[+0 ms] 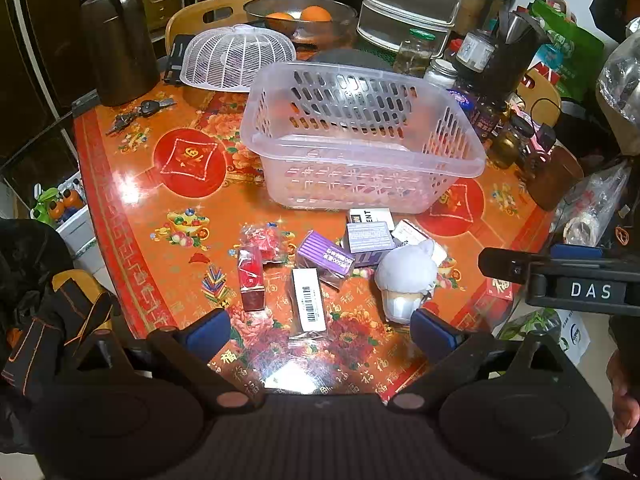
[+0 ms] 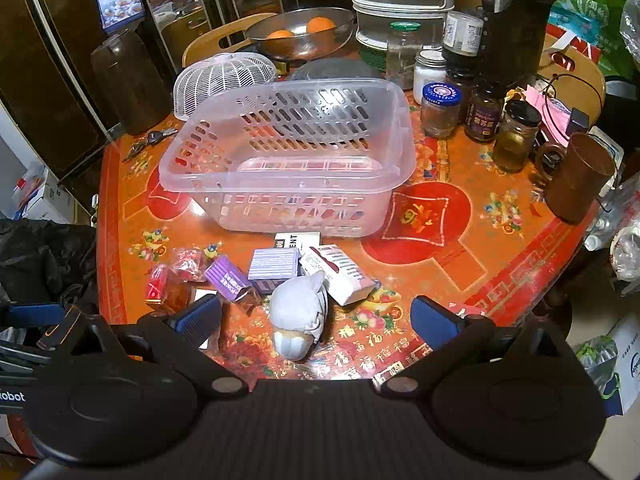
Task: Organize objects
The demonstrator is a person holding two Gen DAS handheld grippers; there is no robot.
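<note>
An empty clear plastic basket [image 1: 360,136] [image 2: 288,160] stands mid-table. In front of it lie small items: a grey plush toy [image 1: 406,278] [image 2: 300,316], purple boxes [image 1: 325,256] [image 2: 274,264], a white barcode box [image 1: 308,300], a red box [image 1: 251,276] [image 2: 157,284], a red wrapped packet [image 1: 264,240] and a white striped box [image 2: 340,272]. My left gripper [image 1: 320,330] is open and empty, just short of the barcode box. My right gripper [image 2: 316,320] is open and empty, with the plush toy between its fingers' line. The right gripper also shows at the right edge of the left wrist view [image 1: 560,276].
A white mesh food cover [image 1: 236,58] [image 2: 224,80], a bowl with oranges [image 2: 300,36], a dark jug [image 1: 120,40], keys [image 1: 140,114], several jars [image 2: 480,112] and a brown cup [image 2: 576,176] crowd the table's back and right. The table's front edge is near the grippers.
</note>
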